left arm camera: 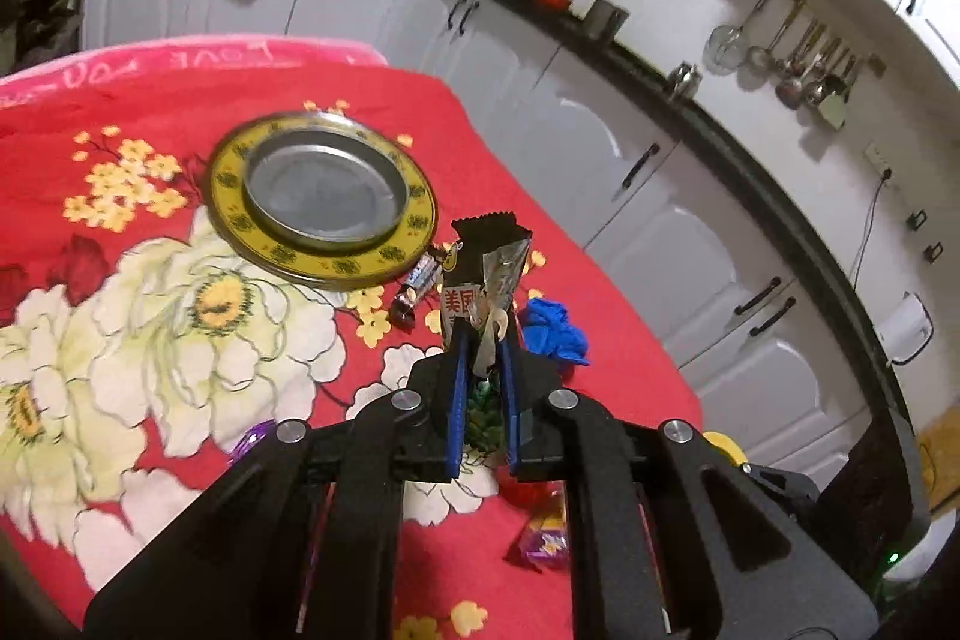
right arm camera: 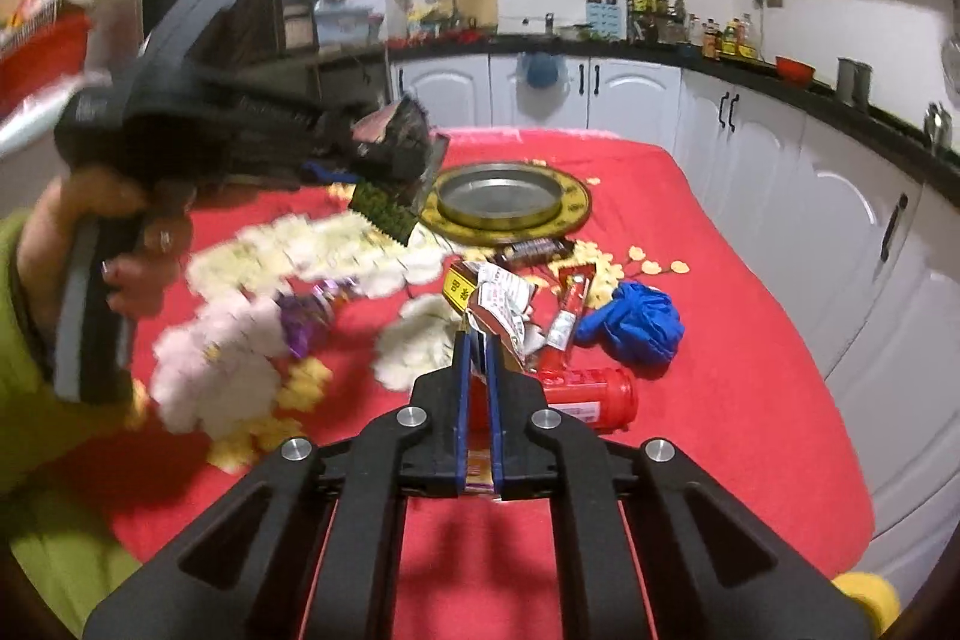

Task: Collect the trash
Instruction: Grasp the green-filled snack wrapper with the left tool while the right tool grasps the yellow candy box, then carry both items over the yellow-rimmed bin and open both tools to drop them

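In the left wrist view the left gripper point(left arm camera: 480, 340) fills the bottom of the frame, its blue-lined fingers point(left arm camera: 457, 388) pinched tight on a dark snack wrapper point(left arm camera: 489, 262) that stands up out of the tips toward twelve o'clock, lifted off the cloth. Under and beside the fingers lie scraps: a purple-and-yellow candy wrapper point(left arm camera: 543, 541) at about five o'clock of the tips, and a crumpled blue glove point(left arm camera: 552, 331) just past the tips at three o'clock. A small candy bar wrapper point(left arm camera: 417, 283) lies at ten o'clock of the tips, touching the edge of a round metal tray with a yellow rim point(left arm camera: 324, 196). All of it rests on a table under a red flowered cloth point(left arm camera: 180, 112). Beyond, white cabinets point(left arm camera: 630, 196) curve under a dark counter.

In the right wrist view the right gripper point(right arm camera: 478, 340) is closed, the fingers point(right arm camera: 462, 388) clamped on a torn red-and-white paper packet point(right arm camera: 495, 298) whose loose part spreads at twelve o'clock of the tips. A red cylinder-shaped container point(right arm camera: 591, 397) lies on its side at four o'clock of the tips, a slim red sachet point(right arm camera: 570, 310) at two o'clock, the blue glove point(right arm camera: 636, 325) to its right. A purple wrapper point(right arm camera: 309, 316) lies at nine o'clock. Farther off sits the tray point(right arm camera: 510, 205) with a dark bar wrapper point(right arm camera: 531, 250) at its near edge. At ten o'clock, a hand point(right arm camera: 114, 232) in a green sleeve point(right arm camera: 36, 400) carries the left gripper point(right arm camera: 384, 154), blurred, with the dark wrapper point(right arm camera: 399, 133) in its tips above the cloth.
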Motion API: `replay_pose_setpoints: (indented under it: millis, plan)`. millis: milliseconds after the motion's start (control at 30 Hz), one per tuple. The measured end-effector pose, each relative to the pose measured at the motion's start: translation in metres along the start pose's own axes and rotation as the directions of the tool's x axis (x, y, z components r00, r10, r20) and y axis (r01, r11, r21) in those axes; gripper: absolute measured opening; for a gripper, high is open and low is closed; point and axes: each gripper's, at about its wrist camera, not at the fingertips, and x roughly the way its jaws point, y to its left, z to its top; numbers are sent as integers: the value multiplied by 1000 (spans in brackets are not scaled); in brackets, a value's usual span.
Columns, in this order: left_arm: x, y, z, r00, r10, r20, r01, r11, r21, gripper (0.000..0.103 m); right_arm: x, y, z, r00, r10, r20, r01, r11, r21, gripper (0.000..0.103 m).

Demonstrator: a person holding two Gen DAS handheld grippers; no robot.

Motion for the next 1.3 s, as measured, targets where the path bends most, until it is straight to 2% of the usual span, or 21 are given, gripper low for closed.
replay_pose_setpoints:
  millis: [167,300,733,1067,1300]
  plan:
    - [-32,-2,-7,997,23,70,-24,1000,8,5,-31,12,4,999,3,52,-7,997,75,4]
    - [-52,-6,-14,993,40,114,-45,998,39,5,-47,22,9,998,-16,62,11,996,88,3]
    - [-86,-20,-29,983,45,180,-63,993,97,5,-83,36,14,994,-56,97,44,992,118,3]
    - [-92,-35,-41,985,20,173,-45,989,141,5,-113,30,7,986,-113,123,94,984,150,3]
    - [-90,-60,-55,989,-28,142,0,982,191,5,-141,21,-1,975,-171,142,145,973,179,3]
